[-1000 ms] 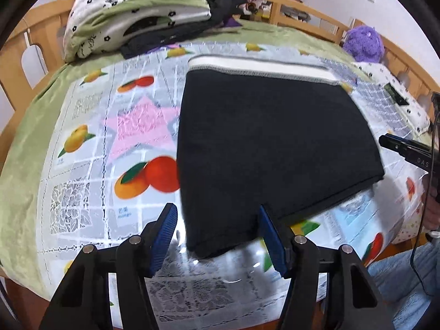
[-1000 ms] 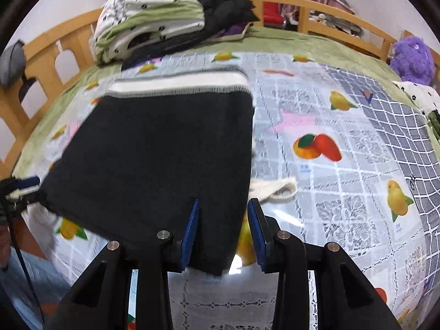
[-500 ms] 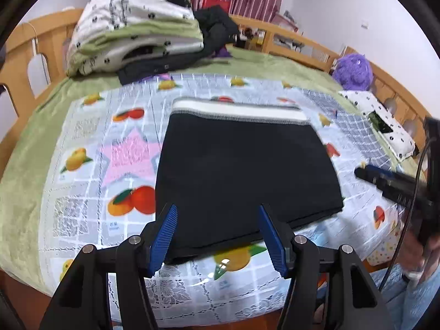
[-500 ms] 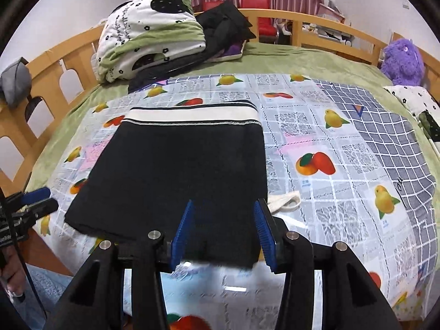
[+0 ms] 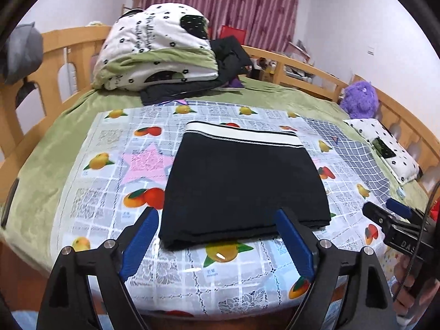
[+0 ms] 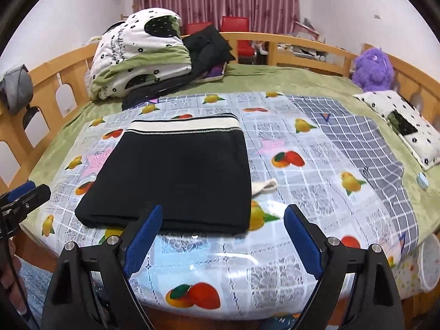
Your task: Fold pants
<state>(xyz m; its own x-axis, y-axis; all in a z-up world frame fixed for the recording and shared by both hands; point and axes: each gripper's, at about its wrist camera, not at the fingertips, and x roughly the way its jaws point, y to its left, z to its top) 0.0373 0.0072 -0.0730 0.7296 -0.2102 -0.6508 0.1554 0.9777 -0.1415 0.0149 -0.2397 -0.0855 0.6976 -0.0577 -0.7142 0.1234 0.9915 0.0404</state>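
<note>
The black pants (image 5: 242,184) lie folded into a flat rectangle on the fruit-print cover, cream waistband at the far edge; they also show in the right wrist view (image 6: 178,176). My left gripper (image 5: 217,243) is open and empty, raised just off the near edge of the pants. My right gripper (image 6: 224,242) is open and empty, raised near the pants' near right corner. The right gripper also shows at the right edge of the left wrist view (image 5: 396,220).
A glossy fruit-print cover (image 5: 90,192) lies over a green bedspread (image 6: 275,79). A folded quilt with dark clothes (image 5: 156,52) sits at the far left. A purple plush (image 6: 372,66), a spotted pillow (image 6: 404,129) and a grid cloth (image 6: 365,148) lie to the right. Wooden rails (image 6: 63,82) surround the bed.
Both grippers pulled back and up from the pants' near edge. The right gripper, which straddled the near edge, opened wider. The pants stay flat on the cover.
</note>
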